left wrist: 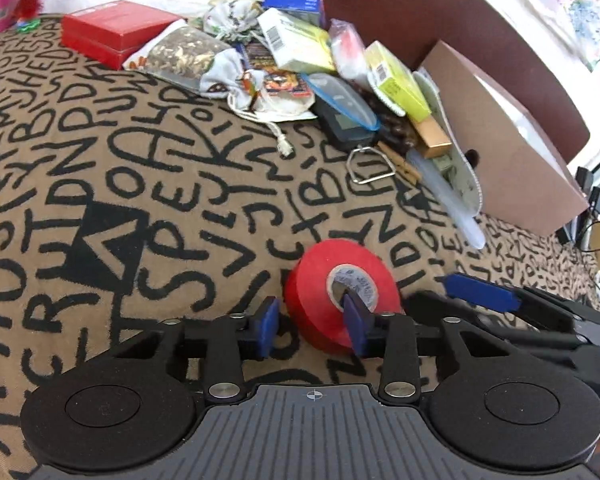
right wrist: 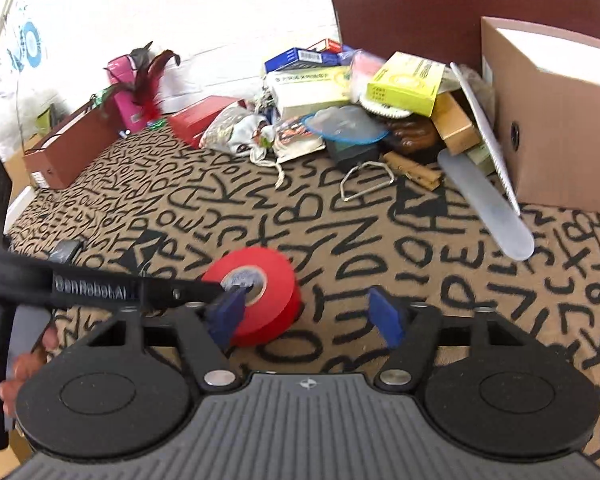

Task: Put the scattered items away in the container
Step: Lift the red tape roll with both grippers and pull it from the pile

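A red tape roll (left wrist: 340, 292) lies on the letter-patterned cloth (left wrist: 140, 200). My left gripper (left wrist: 312, 326) is open around one wall of the roll: its right pad sits in the roll's core, its left pad just outside the rim. In the right wrist view the tape roll (right wrist: 256, 296) lies by my open right gripper (right wrist: 306, 316), whose left pad touches the roll near the core; the left gripper's finger reaches in from the left. A brown cardboard box (left wrist: 512, 140) stands at the back right. It also shows in the right wrist view (right wrist: 556, 120).
A pile of scattered items lies beside the box: yellow-green packets (right wrist: 404, 84), a blue box (right wrist: 296, 58), a red box (left wrist: 108, 32), drawstring pouches (left wrist: 236, 76), a dark handheld scale (left wrist: 344, 112), clothespins (right wrist: 412, 170), a translucent tube (right wrist: 488, 208). A brown headboard (right wrist: 440, 4) stands behind.
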The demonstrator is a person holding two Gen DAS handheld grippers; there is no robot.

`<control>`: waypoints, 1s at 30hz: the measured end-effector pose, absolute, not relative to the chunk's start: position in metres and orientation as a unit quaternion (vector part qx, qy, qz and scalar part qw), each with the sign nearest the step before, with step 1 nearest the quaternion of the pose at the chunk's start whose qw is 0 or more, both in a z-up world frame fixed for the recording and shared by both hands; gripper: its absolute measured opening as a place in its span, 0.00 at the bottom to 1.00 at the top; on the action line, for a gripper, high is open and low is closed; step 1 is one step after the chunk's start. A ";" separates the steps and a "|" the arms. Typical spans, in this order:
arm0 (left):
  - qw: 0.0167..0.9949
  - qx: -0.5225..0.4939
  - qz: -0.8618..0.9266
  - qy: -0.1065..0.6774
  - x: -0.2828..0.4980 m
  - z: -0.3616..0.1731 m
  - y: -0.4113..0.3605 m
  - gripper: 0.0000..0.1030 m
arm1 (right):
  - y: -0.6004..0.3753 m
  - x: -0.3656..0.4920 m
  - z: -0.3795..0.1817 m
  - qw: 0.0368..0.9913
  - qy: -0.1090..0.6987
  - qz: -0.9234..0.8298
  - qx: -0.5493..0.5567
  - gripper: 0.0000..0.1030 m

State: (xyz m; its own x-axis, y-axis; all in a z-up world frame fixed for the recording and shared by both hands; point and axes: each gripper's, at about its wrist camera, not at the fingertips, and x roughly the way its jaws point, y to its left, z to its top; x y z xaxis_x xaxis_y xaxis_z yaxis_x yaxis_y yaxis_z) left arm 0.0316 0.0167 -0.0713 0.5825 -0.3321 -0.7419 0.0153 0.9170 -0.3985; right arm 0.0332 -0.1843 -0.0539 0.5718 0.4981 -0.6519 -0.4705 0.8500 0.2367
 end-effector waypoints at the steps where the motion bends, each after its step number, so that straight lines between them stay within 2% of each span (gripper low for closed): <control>1: 0.872 -0.177 -0.100 0.446 0.032 -0.072 0.016 0.41 | -0.183 0.036 -0.054 0.885 0.376 0.274 0.024 0.58; 3: 0.873 -0.175 -0.099 0.444 0.034 -0.072 0.015 0.49 | -0.181 0.040 -0.055 0.880 0.384 0.277 0.035 0.55; 4: 0.874 -0.176 -0.098 0.443 0.035 -0.071 0.014 0.50 | -0.180 0.042 -0.056 0.878 0.386 0.280 0.040 0.54; 6: 0.871 -0.174 -0.103 0.447 0.039 -0.072 0.013 0.43 | -0.177 0.046 -0.057 0.876 0.389 0.281 0.043 0.52; 12: 0.870 -0.170 -0.104 0.450 0.044 -0.075 0.013 0.43 | -0.172 0.053 -0.059 0.872 0.399 0.283 0.028 0.51; 19: 0.873 -0.160 -0.117 0.445 0.045 -0.078 0.015 0.41 | -0.164 0.056 -0.062 0.858 0.409 0.310 -0.004 0.39; 25: 0.874 -0.167 -0.117 0.441 0.049 -0.081 0.017 0.42 | -0.164 0.063 -0.067 0.851 0.419 0.317 0.015 0.37; 30: 0.875 -0.165 -0.112 0.442 0.052 -0.081 0.017 0.35 | -0.166 0.071 -0.074 0.840 0.432 0.325 0.042 0.36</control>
State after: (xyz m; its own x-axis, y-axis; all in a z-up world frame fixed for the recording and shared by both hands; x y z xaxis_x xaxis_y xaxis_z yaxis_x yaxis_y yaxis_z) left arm 0.0517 0.0167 -0.0815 0.5849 -0.3419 -0.7355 0.0498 0.9203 -0.3881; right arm 0.0715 -0.1663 -0.0739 0.4147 0.5826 -0.6990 -0.5107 0.7848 0.3511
